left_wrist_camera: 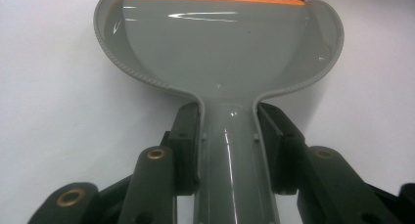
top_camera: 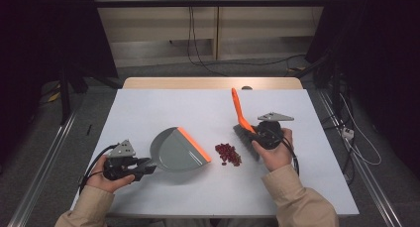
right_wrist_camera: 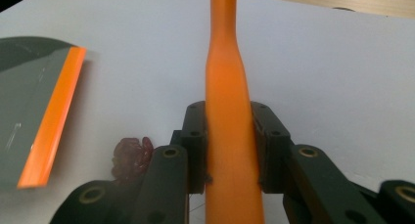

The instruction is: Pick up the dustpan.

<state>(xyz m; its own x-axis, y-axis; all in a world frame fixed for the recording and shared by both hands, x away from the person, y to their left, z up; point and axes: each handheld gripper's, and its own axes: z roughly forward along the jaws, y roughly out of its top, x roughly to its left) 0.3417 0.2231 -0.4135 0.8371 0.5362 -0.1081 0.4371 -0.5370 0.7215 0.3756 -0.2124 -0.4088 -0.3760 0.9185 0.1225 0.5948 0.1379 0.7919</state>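
A grey dustpan [top_camera: 174, 148] with an orange lip lies on the white table [top_camera: 148, 113], its lip facing a small pile of red bits [top_camera: 228, 153]. My left gripper [top_camera: 148, 166] is shut on the dustpan's handle [left_wrist_camera: 229, 150], a black pad pressing on each side. At the right, my right gripper [top_camera: 260, 135] is shut on the orange handle [right_wrist_camera: 228, 131] of a brush [top_camera: 244, 128]; its dark bristles rest on the table just right of the red pile. The red bits [right_wrist_camera: 131, 153] lie low at the left of the right gripper view.
The brush handle points away toward the table's far wooden edge [top_camera: 213, 83]. Cables trail from both grippers off the near corners. Dark stands and floor cables surround the table.
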